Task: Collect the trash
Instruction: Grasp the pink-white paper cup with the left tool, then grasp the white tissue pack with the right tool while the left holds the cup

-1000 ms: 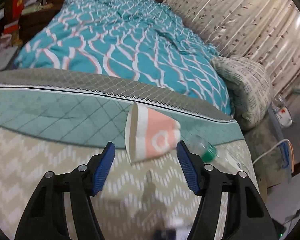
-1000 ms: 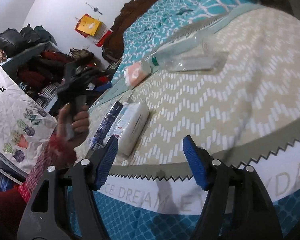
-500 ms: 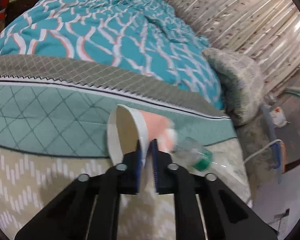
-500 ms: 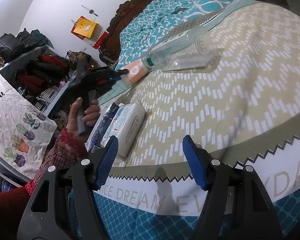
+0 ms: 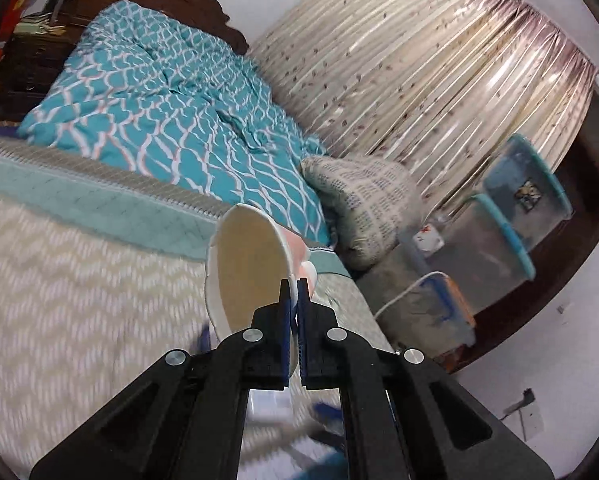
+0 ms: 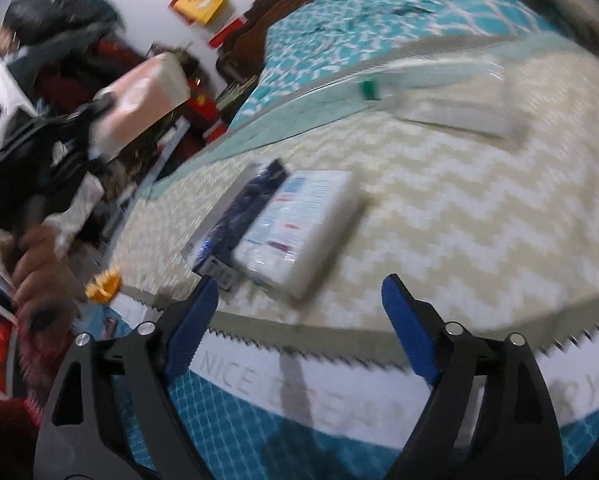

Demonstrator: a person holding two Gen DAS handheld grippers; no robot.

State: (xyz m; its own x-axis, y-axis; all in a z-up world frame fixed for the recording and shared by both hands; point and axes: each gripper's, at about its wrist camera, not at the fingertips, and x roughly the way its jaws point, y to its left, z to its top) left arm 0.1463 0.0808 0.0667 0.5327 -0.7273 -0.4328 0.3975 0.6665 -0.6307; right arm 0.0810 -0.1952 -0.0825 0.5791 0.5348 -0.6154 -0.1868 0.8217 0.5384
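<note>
Across most of both views lies the big bed (image 5: pixel 79 280) with its cream zigzag blanket, and the teal patterned quilt (image 5: pixel 171 120) sits in the upper left of the left wrist view. In the middle of the right wrist view lies the white plastic wipes pack (image 6: pixel 299 228), with a dark blue wrapper (image 6: pixel 243 204) touching its left side. Toward the upper right of that view lies the clear plastic bottle with a green cap (image 6: pixel 431 92).

At the centre of the left wrist view, the left gripper (image 5: pixel 295 304) is squeezed almost closed on the rim of the pink and white paper cup (image 5: pixel 247 268). The cup is up off the blanket, with its open mouth facing the camera. At the bottom of the right wrist view, the right gripper (image 6: pixel 299 320) is wide open with nothing in it, just near the wipes pack.

The cup wall is thin, so I think a soft, steady squeeze is best. Move it slowly so it does not slip. The trash bag is not in view, so find it first.
</note>
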